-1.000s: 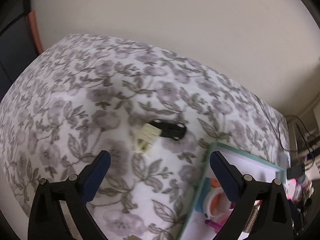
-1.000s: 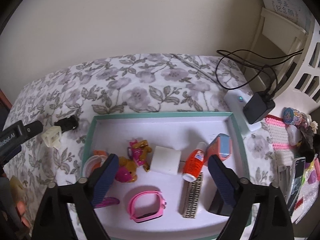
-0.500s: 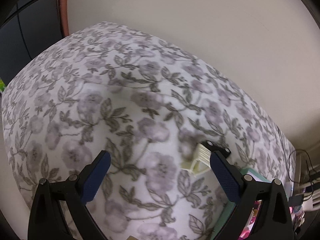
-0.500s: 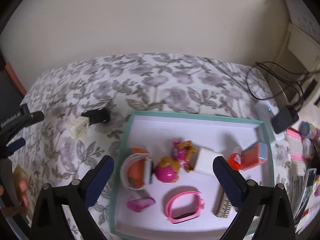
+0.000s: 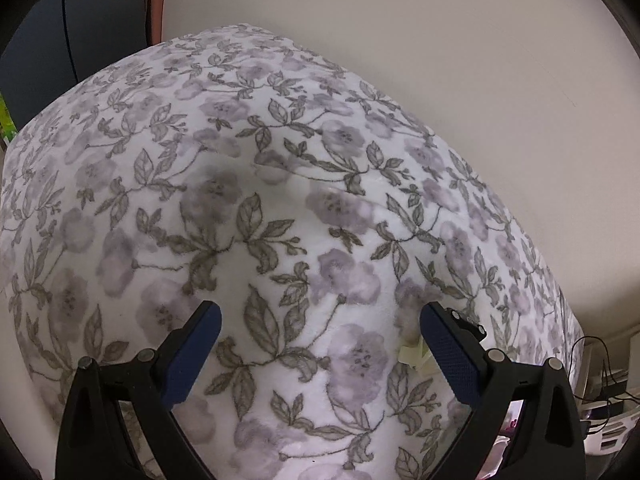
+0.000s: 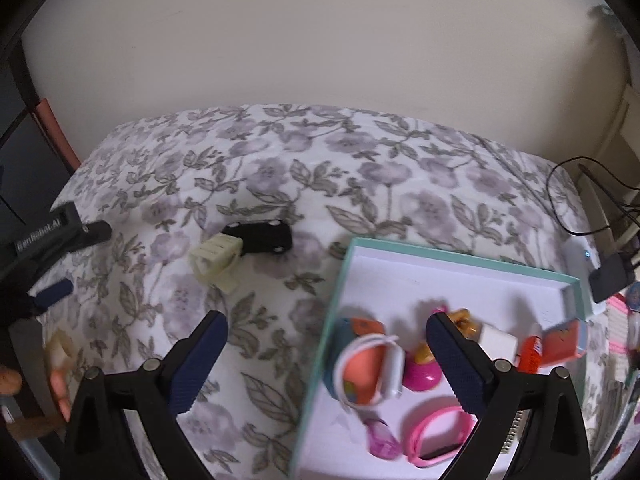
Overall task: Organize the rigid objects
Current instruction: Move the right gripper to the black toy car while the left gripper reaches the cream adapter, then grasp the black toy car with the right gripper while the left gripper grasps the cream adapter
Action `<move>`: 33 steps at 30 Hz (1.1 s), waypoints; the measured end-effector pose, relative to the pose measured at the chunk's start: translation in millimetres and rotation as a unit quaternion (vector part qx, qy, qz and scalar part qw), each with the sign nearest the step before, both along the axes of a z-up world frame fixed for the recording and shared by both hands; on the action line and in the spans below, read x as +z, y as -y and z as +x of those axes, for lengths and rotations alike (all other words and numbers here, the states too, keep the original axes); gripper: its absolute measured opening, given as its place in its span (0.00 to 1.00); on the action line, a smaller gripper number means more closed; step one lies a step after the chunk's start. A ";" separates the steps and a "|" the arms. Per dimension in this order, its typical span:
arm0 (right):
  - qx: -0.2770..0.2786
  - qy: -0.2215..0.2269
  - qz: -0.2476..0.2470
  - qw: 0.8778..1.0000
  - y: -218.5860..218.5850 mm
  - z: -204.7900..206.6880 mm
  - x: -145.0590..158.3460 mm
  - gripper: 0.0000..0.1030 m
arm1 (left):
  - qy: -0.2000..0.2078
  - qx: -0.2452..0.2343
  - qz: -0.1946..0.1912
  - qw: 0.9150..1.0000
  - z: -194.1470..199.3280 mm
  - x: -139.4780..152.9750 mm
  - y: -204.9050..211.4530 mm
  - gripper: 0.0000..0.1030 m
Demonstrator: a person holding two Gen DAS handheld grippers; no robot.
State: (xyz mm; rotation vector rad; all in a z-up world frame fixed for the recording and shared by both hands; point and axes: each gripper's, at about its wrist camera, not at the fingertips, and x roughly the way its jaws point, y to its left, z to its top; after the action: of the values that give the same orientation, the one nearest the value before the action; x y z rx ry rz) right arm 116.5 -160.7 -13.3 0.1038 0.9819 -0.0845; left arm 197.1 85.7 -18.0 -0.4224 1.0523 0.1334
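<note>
Two handheld grippers hover over a bed covered by a white blanket (image 6: 360,184) printed with grey-purple flowers and leaves, and the landmark for everything else is a shallow tray (image 6: 440,256) with a mint-green rim and white floor that lies on that blanket. The right gripper (image 6: 326,354) hangs with its blue-padded jaws spread wide apart and holding nothing, one finger over the blanket just left of the tray and the other over the tray's floor. Inside the tray lie a round white and orange toy (image 6: 370,372), a magenta ball-shaped toy (image 6: 420,372), a pink watch-like band (image 6: 436,436), a small pink clip (image 6: 382,442), a white block (image 6: 498,342) and an orange piece (image 6: 564,340) at its right end. Outside the tray, to its left on the blanket, a black toy car (image 6: 262,236) lies touching a cream plastic clip (image 6: 216,258); both sit apart from the tray rim. Farther left of the tray, the left gripper (image 6: 68,260) enters from the frame edge, seen from the side. In its own view the left gripper (image 5: 320,350) also has its jaws spread wide with nothing between them, above bare floral fabric. A sliver of the cream clip (image 5: 414,354) and the black car (image 5: 466,320) peeks out just beside its right finger. Right of the tray, a black charger (image 6: 610,278) with dark cables (image 6: 568,200) sits at the bed's edge.
</note>
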 end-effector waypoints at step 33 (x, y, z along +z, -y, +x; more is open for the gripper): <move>-0.124 -0.001 0.028 0.992 49.1 65.0 -31.0 0.96 | -0.052 -0.184 -0.053 0.980 38.4 -48.6 96.2 0.73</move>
State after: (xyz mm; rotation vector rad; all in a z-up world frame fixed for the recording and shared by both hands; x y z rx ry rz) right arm 181.4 -209.8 -44.3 0.2784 0.9705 -0.2857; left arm 235.5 -10.5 -66.6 -0.3113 1.2277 -0.2337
